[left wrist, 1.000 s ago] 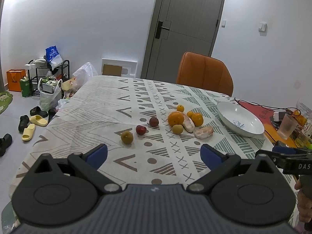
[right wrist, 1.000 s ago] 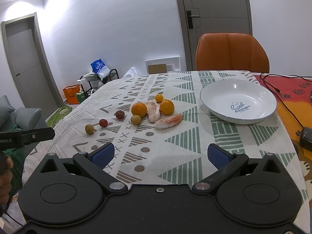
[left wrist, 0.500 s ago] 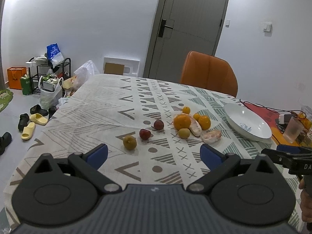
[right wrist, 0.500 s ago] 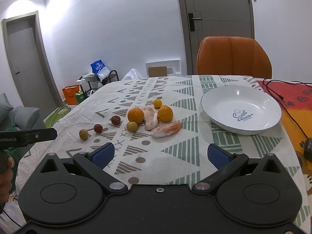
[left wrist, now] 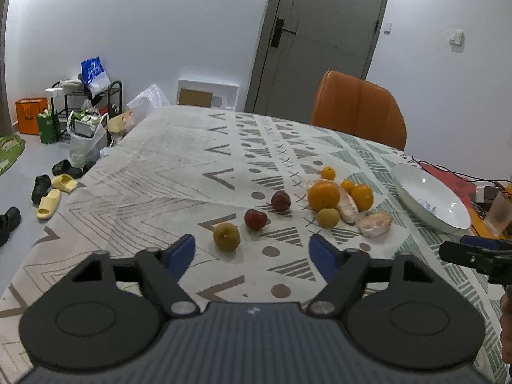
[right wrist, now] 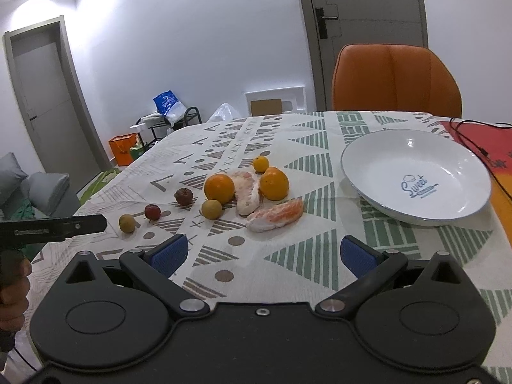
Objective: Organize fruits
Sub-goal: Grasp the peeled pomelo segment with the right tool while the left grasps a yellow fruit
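Loose fruit lies on the patterned tablecloth: a yellow-green fruit nearest my left gripper, two dark red fruits, a big orange, smaller oranges and peeled pomelo segments. The left gripper is open, a short way in front of the yellow-green fruit, holding nothing. An empty white bowl sits to the right of the fruit. My right gripper is open and empty, near the table's front edge, facing a pomelo segment and the big orange.
An orange chair stands at the far side of the table. A red mat with a cable and a plastic cup lie right of the bowl. Shoes, bags and a rack crowd the floor on the left.
Both grippers have moved forward over the table toward the fruit, which now looks nearer. Both jaws stay open and nothing has been picked up.
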`<state>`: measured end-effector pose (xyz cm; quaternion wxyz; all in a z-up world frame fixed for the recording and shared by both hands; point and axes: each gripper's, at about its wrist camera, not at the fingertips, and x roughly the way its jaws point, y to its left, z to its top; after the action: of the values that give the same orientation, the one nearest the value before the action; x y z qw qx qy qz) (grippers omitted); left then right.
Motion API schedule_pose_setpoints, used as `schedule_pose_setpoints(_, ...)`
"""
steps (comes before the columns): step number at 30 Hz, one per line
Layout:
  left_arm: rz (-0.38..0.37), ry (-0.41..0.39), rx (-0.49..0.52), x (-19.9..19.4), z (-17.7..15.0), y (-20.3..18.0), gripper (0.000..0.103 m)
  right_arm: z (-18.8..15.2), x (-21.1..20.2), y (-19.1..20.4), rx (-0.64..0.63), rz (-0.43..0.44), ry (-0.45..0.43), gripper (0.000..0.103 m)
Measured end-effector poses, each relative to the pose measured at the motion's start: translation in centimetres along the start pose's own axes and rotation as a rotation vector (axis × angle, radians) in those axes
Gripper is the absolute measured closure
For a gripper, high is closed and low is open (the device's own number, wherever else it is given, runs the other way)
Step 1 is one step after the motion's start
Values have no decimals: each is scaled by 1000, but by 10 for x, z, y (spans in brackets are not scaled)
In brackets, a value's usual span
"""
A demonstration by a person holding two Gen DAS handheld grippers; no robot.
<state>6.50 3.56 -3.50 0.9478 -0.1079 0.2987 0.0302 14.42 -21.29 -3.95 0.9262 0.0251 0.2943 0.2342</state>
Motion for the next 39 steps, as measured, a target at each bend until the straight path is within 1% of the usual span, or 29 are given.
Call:
schedule_pose_setpoints(1, 1, 7, -3, 4, 0, 1, 35, 0, 3, -1, -1, 2, 4, 1)
schedule_pose_setpoints(3, 3, 21, -11, 12, 1, 3, 38, 1, 9, -2, 1, 8, 9, 2)
schedule_pose_setpoints(6, 12, 31, -23, 21, 2, 8, 43, 2, 19, -6, 11, 15, 24, 10)
schedule_pose_setpoints(11, 25, 51, -46, 34, 2, 15, 54, 4, 32, -12, 28, 22, 45, 14)
schedule_pose_setpoints(16, 32, 67, -58, 44, 3, 17, 55, 5, 45, -15, 29, 24, 61, 14)
schedule_pose_setpoints(18, 31, 69, -62, 48, 3, 18, 58, 6, 50, -16, 32, 25, 69, 14)
schedule_pose_setpoints(20, 30, 77, -66, 53, 4, 19, 70, 6, 54, -16, 31, 25, 74, 14)
schedule_pose_setpoints(22, 33, 86, -67, 57, 2, 19, 79, 7, 60, -17, 29, 20, 79, 14)
schedule_pose_setpoints(26, 39, 72, -51, 57, 3, 17, 79, 10, 70, -20, 22, 19, 90, 14)
schedule_pose_setpoints(30, 51, 59, -61, 55, 3, 17, 79, 13, 79, -20, 1, 19, 101, 14)
schedule_pose_setpoints(33, 64, 52, -72, 53, 4, 19, 79, 15, 86, -16, -34, 9, 115, 18)
schedule_pose_setpoints(39, 91, 26, -82, 46, 6, 22, 79, 18, 99, -7, -111, -8, 127, 18)
